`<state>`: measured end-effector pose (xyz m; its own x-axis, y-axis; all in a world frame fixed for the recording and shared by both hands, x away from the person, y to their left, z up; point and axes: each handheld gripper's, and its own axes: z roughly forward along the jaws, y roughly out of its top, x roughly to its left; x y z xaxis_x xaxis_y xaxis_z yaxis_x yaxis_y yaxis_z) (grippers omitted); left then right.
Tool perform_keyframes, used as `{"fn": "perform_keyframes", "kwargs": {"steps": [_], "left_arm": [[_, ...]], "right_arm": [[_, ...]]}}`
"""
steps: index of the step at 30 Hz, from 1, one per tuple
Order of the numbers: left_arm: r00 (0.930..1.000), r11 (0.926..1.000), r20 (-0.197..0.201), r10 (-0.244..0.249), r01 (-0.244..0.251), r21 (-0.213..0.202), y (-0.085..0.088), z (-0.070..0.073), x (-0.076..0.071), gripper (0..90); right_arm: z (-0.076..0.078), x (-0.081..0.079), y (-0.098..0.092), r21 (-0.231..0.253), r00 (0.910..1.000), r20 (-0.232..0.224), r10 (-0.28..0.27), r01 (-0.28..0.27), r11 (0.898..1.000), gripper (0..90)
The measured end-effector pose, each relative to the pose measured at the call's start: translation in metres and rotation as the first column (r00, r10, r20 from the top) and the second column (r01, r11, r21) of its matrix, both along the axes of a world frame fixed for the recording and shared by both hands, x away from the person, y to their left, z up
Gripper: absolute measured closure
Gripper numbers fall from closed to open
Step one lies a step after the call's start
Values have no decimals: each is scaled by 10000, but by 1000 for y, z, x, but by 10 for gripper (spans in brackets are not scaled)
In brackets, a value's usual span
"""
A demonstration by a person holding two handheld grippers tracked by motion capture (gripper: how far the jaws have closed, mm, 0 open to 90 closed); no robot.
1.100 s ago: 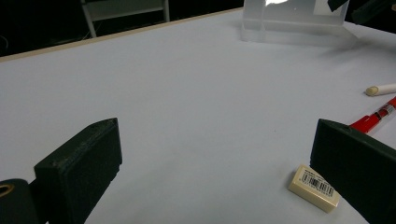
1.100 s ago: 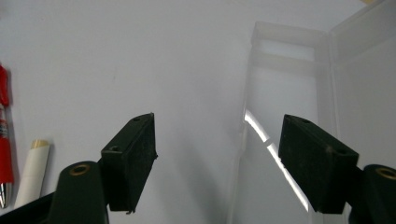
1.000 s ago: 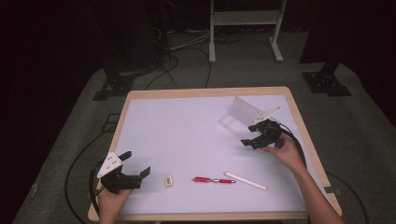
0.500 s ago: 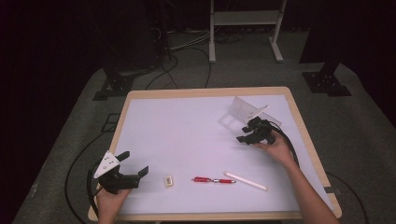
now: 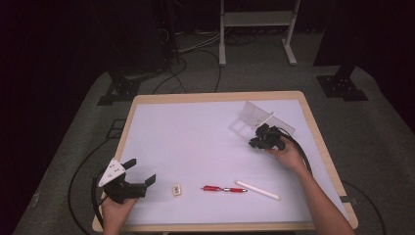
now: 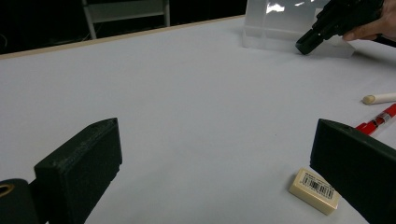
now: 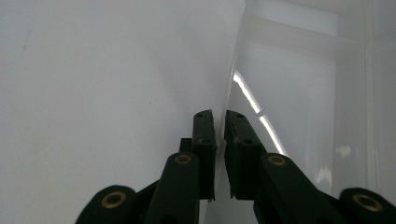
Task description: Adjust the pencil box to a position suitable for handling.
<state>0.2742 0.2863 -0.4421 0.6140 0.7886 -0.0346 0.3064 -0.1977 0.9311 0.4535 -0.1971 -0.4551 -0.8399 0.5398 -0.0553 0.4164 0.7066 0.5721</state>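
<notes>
right gripper [image 5: 259, 139]: jaws just closed, pinching wall of clear box [image 5: 254, 117] at table's 2 o'clock | left gripper [image 5: 139, 171]: jaws spread, nothing between, at 8 o'clock | near edge: eraser [image 5: 176, 189], red pen [image 5: 224, 189], white stick [image 5: 257, 190], none in the way | white table [image 5: 195, 137], wood rim | grey carpet, cables, dark room

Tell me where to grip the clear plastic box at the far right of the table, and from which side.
Grip the clear plastic box by its thin near wall, coming from the person's side. That wall's edge stands free and fits narrow jaws; the right gripper, whose jaws have just been closing, already pinches it there.
</notes>
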Motion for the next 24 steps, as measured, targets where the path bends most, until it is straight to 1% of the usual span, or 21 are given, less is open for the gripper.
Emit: {"fn": "perform_keyframes", "kwargs": {"steps": [1, 4, 7, 11, 13, 17, 18, 20, 21, 22, 23, 24], "left_arm": [[10000, 10000, 4, 0, 0, -17, 0, 0, 0, 17], [10000, 10000, 32, 14, -14, -15, 0, 0, -1, 17], [10000, 10000, 26, 31, -31, -25, 1, 0, -1, 17], [10000, 10000, 32, 45, -45, -42, 2, 0, -1, 17], [10000, 10000, 27, 54, -54, -35, 2, 1, -1, 17], [10000, 10000, 16, 53, -53, -50, 3, 0, -1, 17], [10000, 10000, 15, 46, -46, -50, 3, 0, -1, 17], [10000, 10000, 18, 46, -46, -47, 3, 0, -1, 17], [10000, 10000, 18, 46, -46, -47, 3, 0, -1, 17], [10000, 10000, 9, 37, -37, -68, 3, 0, -1, 17], [10000, 10000, 0, 29, -29, -75, 3, 0, -1, 17], [10000, 10000, 1, 22, -22, -57, 2, 0, -1, 17]], "right_arm": [[0, 1, 0, -65, 9998, 124, 128, -128, 9999, 830], [0, 1, 0, -217, 9991, 302, 298, -291, 9993, 840], [0, 0, 0, -308, 9985, 404, 370, -357, 9989, 858], [0, -1, 0, -362, 9981, 454, 425, -409, 9985, 859], [1, -3, 2, -479, 9957, 606, 706, -677, 9966, 860], [10, -8, 6, -289, 9916, 861, 966, -944, 9951, 861], [13, -11, 8, -307, 9887, 1037, 1085, -1058, 9939, 861], [19, -16, 11, -120, 9832, 1161, 1406, -1402, 9901, 862], [19, -16, 11, -120, 9832, 1161, 1406, -1402, 9901, 862], [21, -19, 13, -41, 9792, 1216, 1625, -1632, 9866, 862], [23, -23, 15, -69, 9753, 1243, 1825, -1830, 9831, 862], [26, -28, 20, -144, 9680, 1293, 2150, -2149, 9765, 861]]}}
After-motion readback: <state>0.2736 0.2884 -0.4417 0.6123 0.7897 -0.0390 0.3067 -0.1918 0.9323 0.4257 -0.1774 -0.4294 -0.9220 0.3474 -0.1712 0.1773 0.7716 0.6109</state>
